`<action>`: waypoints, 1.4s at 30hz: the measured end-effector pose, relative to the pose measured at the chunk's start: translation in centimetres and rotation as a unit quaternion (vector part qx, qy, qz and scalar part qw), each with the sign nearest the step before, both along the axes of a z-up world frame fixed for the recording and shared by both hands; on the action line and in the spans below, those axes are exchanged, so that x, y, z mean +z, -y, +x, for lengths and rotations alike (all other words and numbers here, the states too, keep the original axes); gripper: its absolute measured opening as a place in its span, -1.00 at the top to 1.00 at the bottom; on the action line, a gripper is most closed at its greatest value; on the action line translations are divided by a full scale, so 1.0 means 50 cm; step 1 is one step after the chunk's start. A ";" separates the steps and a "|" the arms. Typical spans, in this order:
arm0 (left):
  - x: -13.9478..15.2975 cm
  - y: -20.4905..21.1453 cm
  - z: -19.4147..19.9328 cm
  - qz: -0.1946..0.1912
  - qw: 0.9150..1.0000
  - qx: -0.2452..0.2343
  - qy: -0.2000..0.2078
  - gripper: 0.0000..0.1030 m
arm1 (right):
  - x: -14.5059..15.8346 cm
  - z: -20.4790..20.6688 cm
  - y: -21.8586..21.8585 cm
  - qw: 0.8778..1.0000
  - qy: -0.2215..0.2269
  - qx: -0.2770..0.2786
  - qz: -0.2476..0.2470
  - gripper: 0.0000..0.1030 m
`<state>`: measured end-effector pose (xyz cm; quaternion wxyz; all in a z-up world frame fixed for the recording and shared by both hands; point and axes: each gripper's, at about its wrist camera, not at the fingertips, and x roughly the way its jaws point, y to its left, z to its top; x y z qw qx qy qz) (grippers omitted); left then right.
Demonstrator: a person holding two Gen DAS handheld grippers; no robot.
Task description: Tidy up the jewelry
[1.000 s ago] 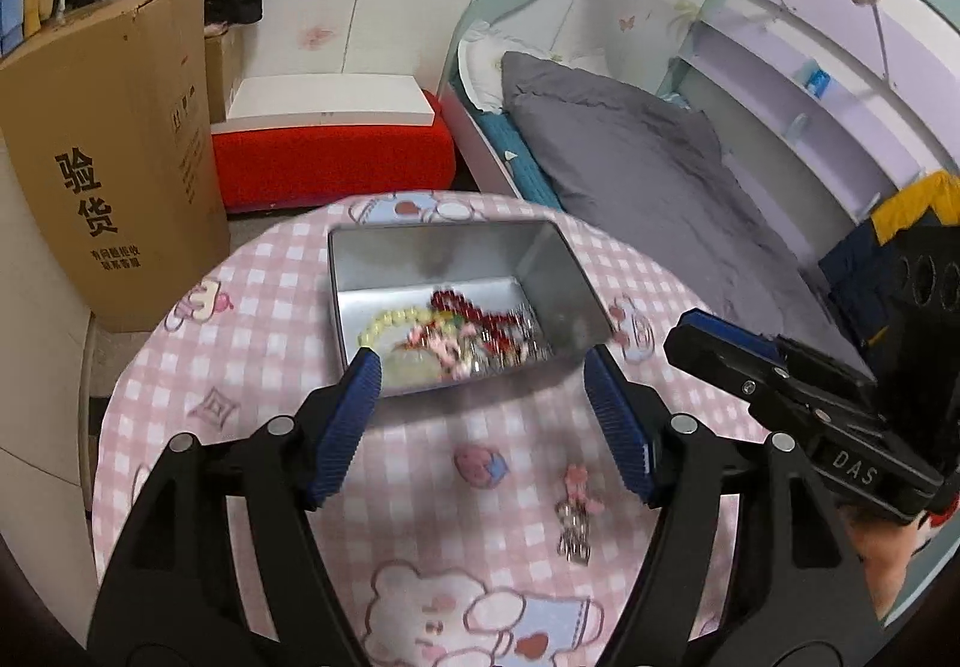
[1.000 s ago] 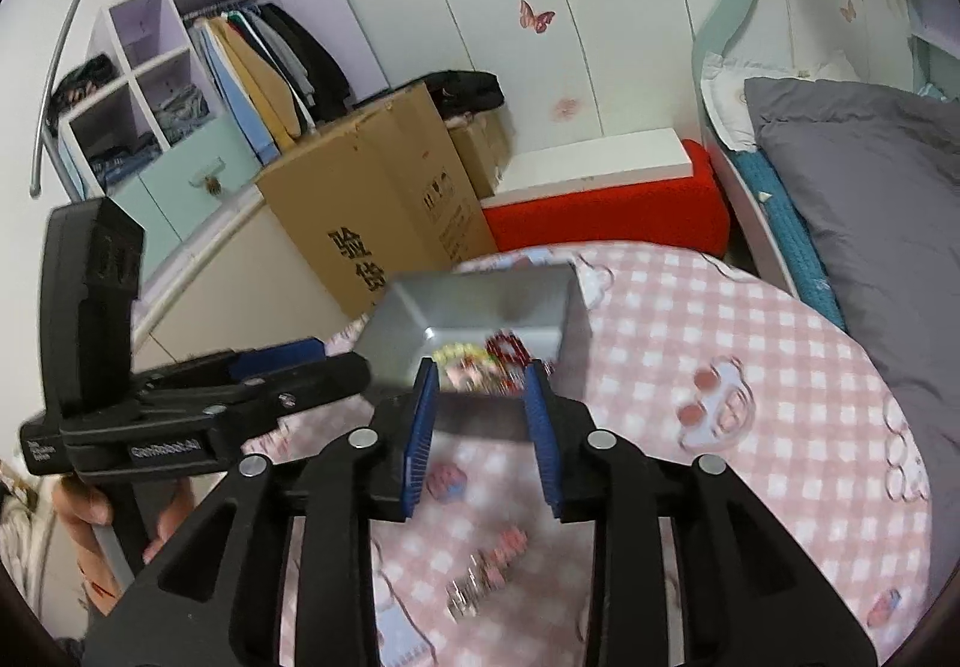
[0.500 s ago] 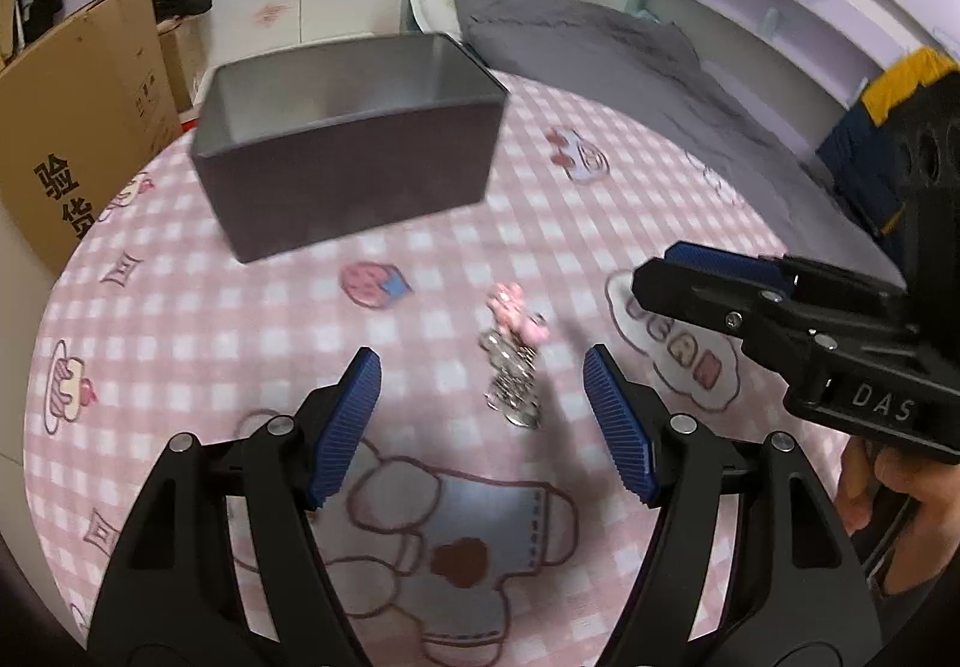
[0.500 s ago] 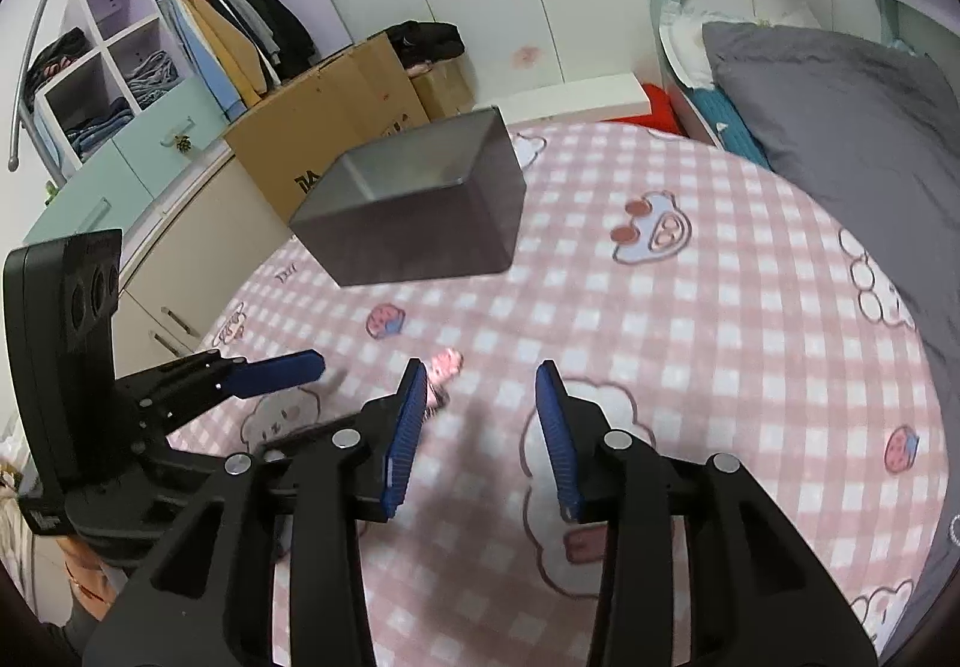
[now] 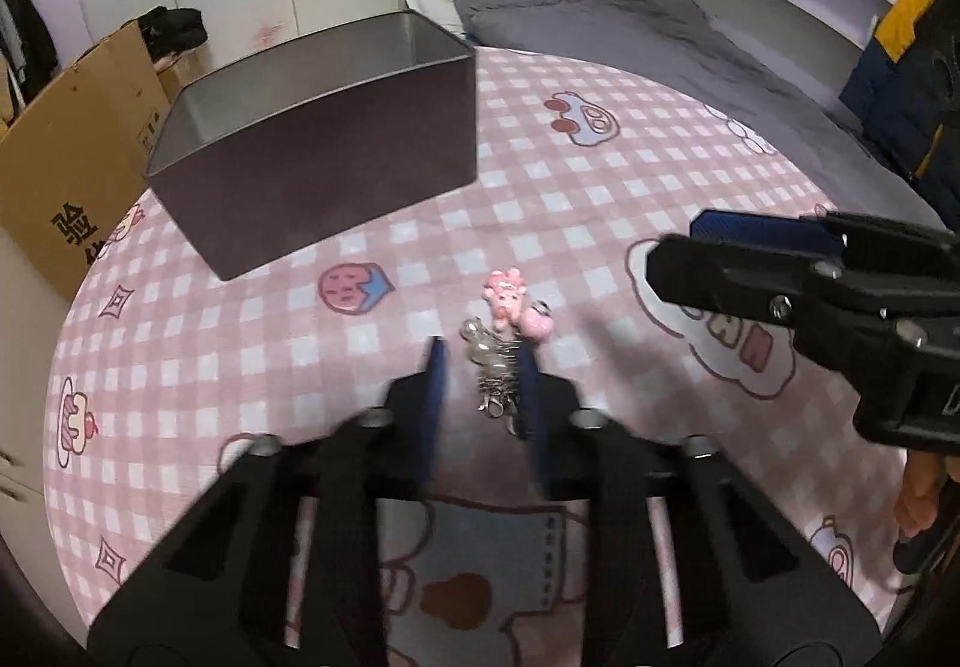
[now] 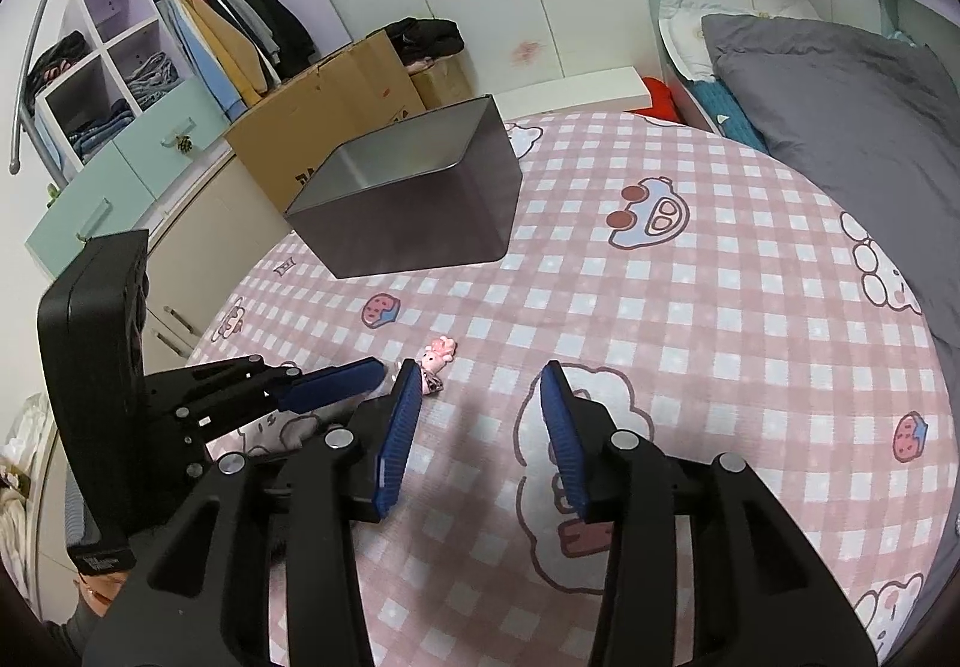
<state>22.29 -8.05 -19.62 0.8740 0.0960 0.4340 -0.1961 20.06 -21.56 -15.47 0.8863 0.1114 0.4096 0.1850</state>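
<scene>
On a pink checked table (image 5: 600, 175), our left gripper (image 5: 480, 367) narrows around the keychain charm (image 5: 507, 331); our right gripper (image 6: 474, 397) gapes empty. The grey tin (image 5: 312, 138) waits farther back.

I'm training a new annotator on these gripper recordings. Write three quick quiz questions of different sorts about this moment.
1. True or false: the left tongs straddle the pink charm bracelet on the checked tablecloth.
2. Multiple choice: the right tongs are A) clamped on the bracelet, B) open with nothing between them, C) inside the metal tin.
3. Fill in: the bracelet lies ___ the tin, not in it.

Key: 1 true; 2 B; 3 outside.
</scene>
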 end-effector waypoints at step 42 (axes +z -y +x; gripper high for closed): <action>0.099 -0.177 0.048 -0.155 0.987 0.034 -0.011 0.80 | 0.090 0.027 -0.105 0.993 0.068 0.059 -0.082 0.81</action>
